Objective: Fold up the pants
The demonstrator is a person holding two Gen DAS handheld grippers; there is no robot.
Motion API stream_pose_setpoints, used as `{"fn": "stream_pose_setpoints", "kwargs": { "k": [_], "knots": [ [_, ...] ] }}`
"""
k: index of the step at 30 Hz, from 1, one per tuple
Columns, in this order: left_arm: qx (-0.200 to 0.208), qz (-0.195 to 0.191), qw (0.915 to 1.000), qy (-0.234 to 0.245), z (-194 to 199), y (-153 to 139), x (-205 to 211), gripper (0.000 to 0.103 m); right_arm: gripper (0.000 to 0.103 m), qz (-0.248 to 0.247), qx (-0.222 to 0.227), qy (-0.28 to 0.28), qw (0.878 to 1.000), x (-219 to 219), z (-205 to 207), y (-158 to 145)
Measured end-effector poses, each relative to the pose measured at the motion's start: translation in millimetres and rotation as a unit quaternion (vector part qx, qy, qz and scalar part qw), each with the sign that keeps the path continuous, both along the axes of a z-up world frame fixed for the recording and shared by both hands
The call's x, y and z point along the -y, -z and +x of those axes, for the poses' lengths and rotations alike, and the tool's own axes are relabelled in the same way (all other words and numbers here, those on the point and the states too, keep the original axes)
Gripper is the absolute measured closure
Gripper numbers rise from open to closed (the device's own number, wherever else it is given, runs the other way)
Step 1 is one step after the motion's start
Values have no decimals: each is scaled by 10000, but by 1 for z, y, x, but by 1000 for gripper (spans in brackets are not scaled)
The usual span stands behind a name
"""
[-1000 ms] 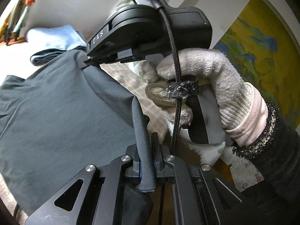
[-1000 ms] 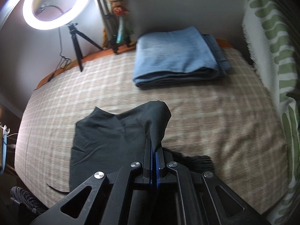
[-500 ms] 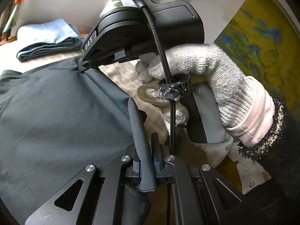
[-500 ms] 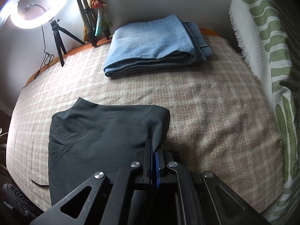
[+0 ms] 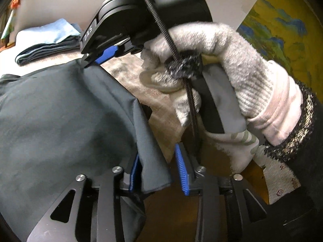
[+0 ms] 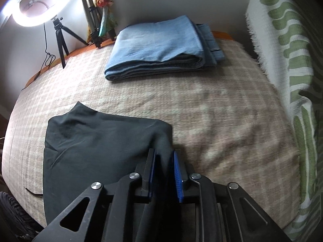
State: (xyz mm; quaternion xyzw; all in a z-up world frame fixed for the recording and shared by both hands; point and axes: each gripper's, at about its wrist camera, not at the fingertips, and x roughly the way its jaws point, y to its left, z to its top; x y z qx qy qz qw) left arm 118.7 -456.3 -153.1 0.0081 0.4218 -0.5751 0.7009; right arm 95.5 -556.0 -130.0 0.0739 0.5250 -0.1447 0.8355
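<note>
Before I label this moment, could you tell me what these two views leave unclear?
- Left wrist view: the dark pants run off the left and bottom edges; the left gripper covers their near corner.
- Right wrist view: the right gripper hides the pants' near edge.
- The folded jeans: their far side is hidden.

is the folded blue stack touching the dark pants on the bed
No, in the right wrist view the folded blue stack lies apart from the dark pants, with bare checked bedcover between them.

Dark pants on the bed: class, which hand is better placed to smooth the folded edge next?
Probably the right tongs: they have just been opening beside the dark pants, over flat folded cloth; the left tongs straddle a hanging corner.
</note>
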Motion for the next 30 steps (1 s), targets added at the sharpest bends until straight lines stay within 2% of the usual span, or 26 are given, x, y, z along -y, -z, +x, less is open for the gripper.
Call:
{"fn": "stream_pose_setpoints", "kwargs": {
  "k": [2,5,10,16,22,26,30],
  "knots": [
    [72,39,10000,33,-5,-1,2,63,77,-59,51,59,10000,2,-6,-6],
    [187,86,9997,103,-14,0,1,57,77,-128,167,143,9997,3,-17,-18],
    [405,145,9987,286,-29,-4,-6,56,77,118,465,-89,9988,-17,-46,-34],
    [306,192,9990,267,-37,-10,-33,56,77,43,275,-303,9992,-41,-75,-19],
    [414,369,9979,-320,-5,-24,-78,56,77,73,135,-191,9997,-39,-88,3],
    [635,548,9921,-934,24,-35,-108,55,78,59,23,-161,9998,-36,-88,15],
    [593,715,9858,-1396,55,-36,-129,47,78,-33,-178,-238,9996,-35,-87,22]
  ]
}}
